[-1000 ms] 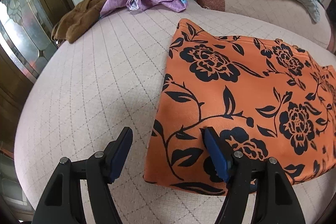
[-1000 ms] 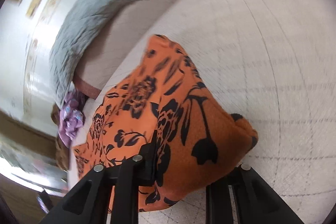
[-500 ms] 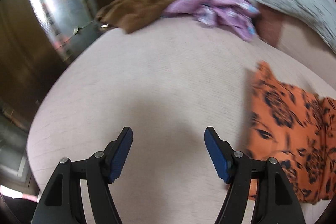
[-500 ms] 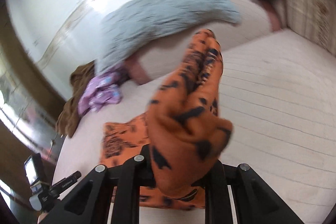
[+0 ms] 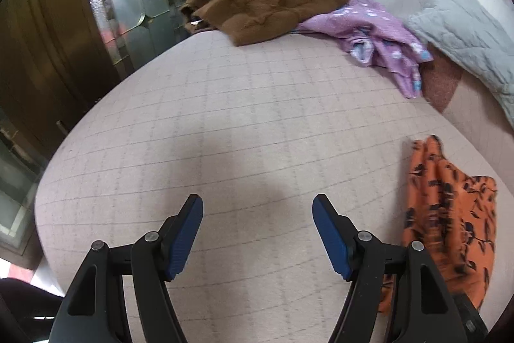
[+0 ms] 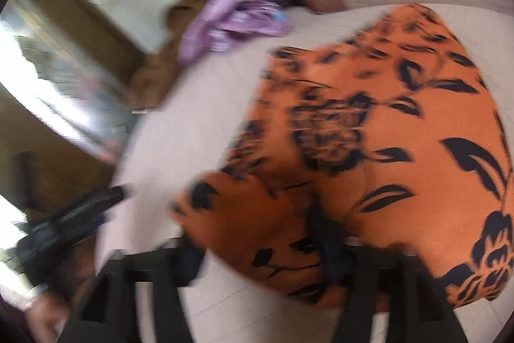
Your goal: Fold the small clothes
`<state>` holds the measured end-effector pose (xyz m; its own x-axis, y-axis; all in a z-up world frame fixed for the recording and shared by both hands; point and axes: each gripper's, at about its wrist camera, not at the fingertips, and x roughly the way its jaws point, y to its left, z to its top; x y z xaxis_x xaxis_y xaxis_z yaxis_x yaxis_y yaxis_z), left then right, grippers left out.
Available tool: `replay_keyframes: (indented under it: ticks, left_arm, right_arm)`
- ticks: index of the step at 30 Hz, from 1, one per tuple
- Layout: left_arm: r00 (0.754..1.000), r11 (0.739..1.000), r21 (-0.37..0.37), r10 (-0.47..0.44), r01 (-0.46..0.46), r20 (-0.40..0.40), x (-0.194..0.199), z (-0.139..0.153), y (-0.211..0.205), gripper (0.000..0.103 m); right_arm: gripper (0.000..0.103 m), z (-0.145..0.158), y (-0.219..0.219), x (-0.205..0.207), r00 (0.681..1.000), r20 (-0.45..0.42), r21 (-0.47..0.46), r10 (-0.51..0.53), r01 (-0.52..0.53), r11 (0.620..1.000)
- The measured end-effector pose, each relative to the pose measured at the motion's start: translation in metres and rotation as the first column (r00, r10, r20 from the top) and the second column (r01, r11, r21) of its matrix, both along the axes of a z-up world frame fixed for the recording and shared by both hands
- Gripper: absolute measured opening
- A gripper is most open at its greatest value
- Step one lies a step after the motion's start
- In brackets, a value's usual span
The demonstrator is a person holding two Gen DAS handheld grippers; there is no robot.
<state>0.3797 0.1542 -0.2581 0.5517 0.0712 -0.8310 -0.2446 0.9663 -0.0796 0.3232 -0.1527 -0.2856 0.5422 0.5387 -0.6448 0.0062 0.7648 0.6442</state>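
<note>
Orange floral garment (image 6: 401,124) between right jaws; left jaws spread, brown (image 5: 273,8) and purple clothes (image 5: 376,28) beyond.

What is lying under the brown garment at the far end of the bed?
The brown garment overlaps an edge of the purple floral garment, with bedcover under its near edge. Anything else beneath is covered.

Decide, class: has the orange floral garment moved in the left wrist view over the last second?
Yes. The orange floral garment went from flat beside the left gripper to bunched and lifted rightward, away from the brown garment.
</note>
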Motion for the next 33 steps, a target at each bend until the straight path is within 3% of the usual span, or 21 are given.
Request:
replay_keyframes:
  ticks: [2,5,8,9,13,18,21,33]
  left_arm:
    - [0.999,0.999,-0.028,-0.046,0.047,0.021,-0.004,0.006,-0.013,0.071]
    - [0.99,0.991,-0.037,-0.129,0.131,0.056,-0.006,0.011,-0.037,0.071]
    - [0.967,0.971,0.002,-0.239,0.24,0.093,-0.014,0.018,-0.074,0.071]
    - [0.955,0.96,0.012,-0.279,0.279,0.099,-0.018,0.019,-0.086,0.071]
    - [0.918,0.925,0.037,-0.38,0.379,0.111,-0.029,0.019,-0.124,0.071]
    - [0.928,0.914,0.175,-0.373,0.367,-0.003,-0.023,-0.011,-0.147,0.071]
    - [0.93,0.908,0.201,-0.357,0.367,-0.082,-0.015,-0.034,-0.145,0.071]
    - [0.927,0.895,0.242,-0.371,0.375,-0.062,-0.026,-0.035,-0.145,0.072]
  right_arm:
    - [0.079,0.008,-0.02,-0.009,0.999,-0.006,0.073,0.031,-0.03,0.997]
    - [0.078,0.02,-0.064,-0.032,0.999,0.033,0.08,-0.042,0.039,0.996]
    - [0.076,0.026,-0.104,-0.054,0.99,0.038,0.019,-0.135,0.135,0.991]
    - [0.072,0.026,-0.118,-0.061,0.985,0.039,-0.023,-0.168,0.169,0.985]
    - [0.04,0.026,-0.142,-0.066,0.973,0.004,-0.154,-0.232,0.23,0.961]
    - [0.039,0.007,-0.125,-0.054,0.981,-0.032,-0.233,-0.19,0.177,0.956]
    - [0.039,-0.018,-0.107,-0.045,0.982,-0.092,-0.333,-0.166,0.126,0.934]
    - [0.04,-0.022,-0.113,-0.041,0.988,-0.114,-0.334,-0.1,0.057,0.941]
